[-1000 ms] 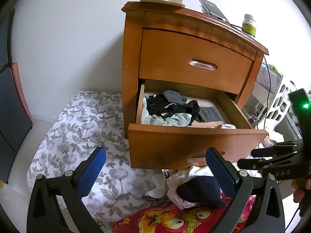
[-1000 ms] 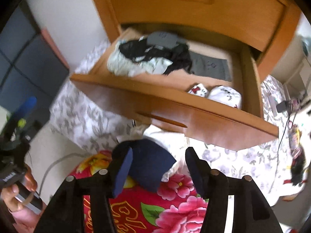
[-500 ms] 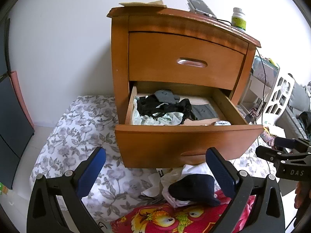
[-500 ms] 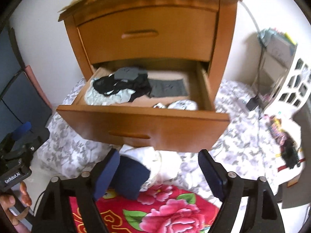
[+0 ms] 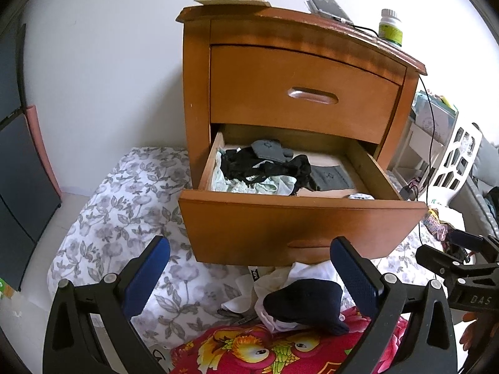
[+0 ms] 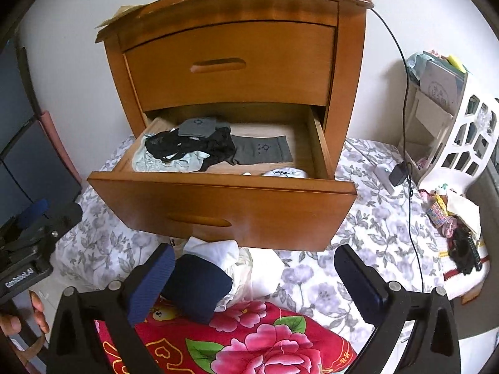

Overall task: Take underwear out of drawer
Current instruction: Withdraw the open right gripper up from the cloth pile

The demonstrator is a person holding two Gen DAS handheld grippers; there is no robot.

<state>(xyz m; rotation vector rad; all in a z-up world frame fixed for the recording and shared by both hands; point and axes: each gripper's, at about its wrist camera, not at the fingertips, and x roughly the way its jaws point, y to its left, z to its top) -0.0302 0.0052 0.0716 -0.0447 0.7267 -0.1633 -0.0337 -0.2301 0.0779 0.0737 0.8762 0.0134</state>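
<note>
A grey-flowered bedsheet (image 6: 368, 233) covered the floor, and the wooden nightstand (image 6: 347, 71) stood on it against the wall. Under the open drawer's front lay a heap of white garments (image 6: 227, 251) with a dark navy piece (image 6: 199, 290) on top, touching a red floral cloth (image 6: 249, 339) at the near edge. A white basket (image 6: 461, 152) and a charger (image 6: 399, 173) sat toward the right edge

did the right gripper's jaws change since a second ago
Yes. The right gripper has just been opening: its fingers now stand wide apart with nothing between them, and the navy garment lies free below the drawer.
</note>
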